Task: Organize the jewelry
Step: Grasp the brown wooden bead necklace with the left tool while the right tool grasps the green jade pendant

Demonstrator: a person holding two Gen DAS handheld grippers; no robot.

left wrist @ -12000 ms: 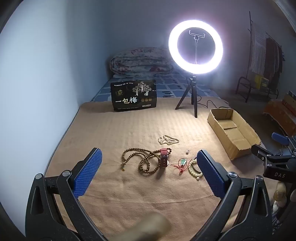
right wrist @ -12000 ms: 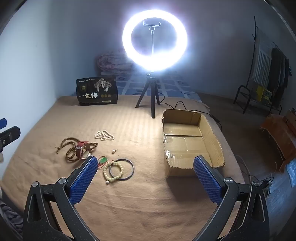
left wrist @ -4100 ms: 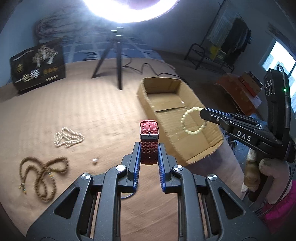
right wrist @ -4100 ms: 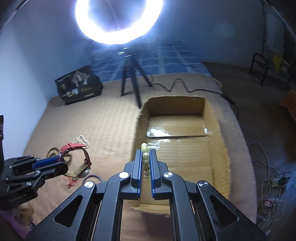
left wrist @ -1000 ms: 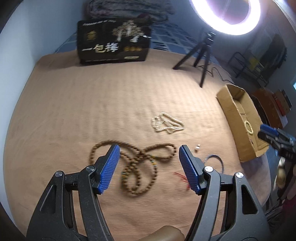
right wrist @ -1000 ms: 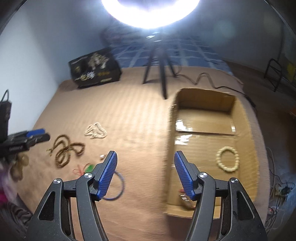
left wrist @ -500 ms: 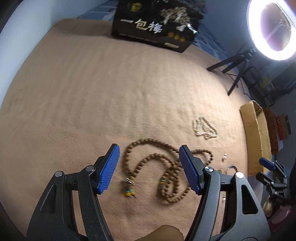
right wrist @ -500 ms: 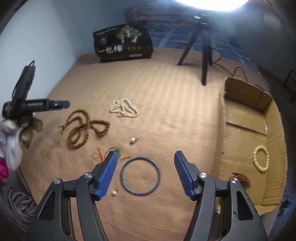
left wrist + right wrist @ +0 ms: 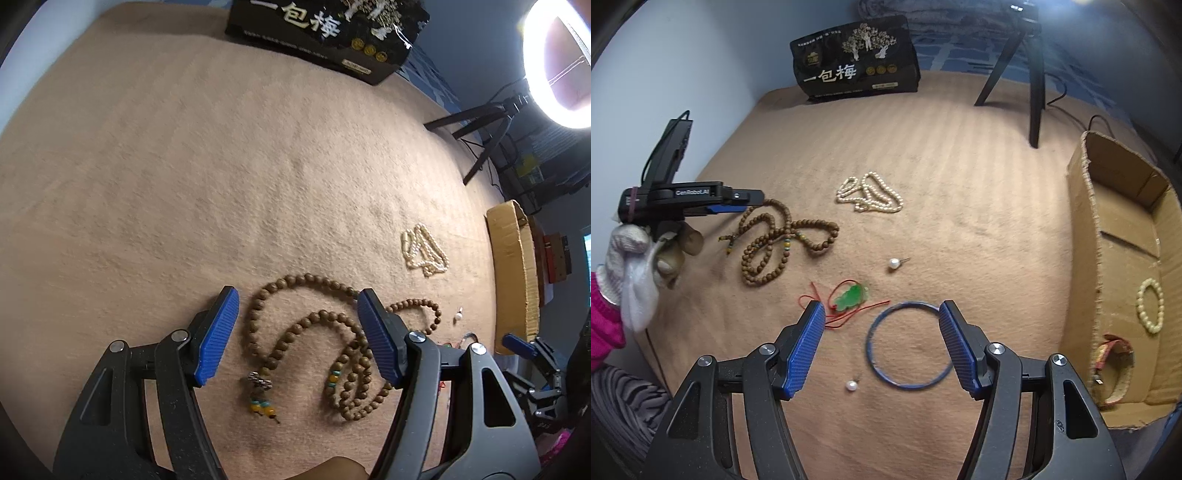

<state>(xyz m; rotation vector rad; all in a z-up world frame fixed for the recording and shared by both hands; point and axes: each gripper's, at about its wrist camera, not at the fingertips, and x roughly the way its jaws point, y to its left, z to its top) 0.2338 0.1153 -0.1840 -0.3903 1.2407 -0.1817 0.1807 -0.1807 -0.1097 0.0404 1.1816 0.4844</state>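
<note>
With a cream bracelet point(image 9: 1150, 305) and a red watch point(image 9: 1113, 356) already laid in the cardboard box point(image 9: 1086, 236) at three o'clock, the wooden bead necklace point(image 9: 325, 343), pearl strand point(image 9: 870, 197), jade pendant point(image 9: 851, 295), blue bangle point(image 9: 908, 345) and two pearl studs point(image 9: 894, 263) are left on the bed point(image 9: 960, 192), while the left tongs point(image 9: 297, 332) and right tongs point(image 9: 881, 343) are held wide open and empty.

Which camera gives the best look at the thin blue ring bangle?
The right wrist view: the thin blue ring bangle lies whole on the tan blanket between the open jaws. In the left wrist view it is hidden behind that gripper's own frame.
</note>
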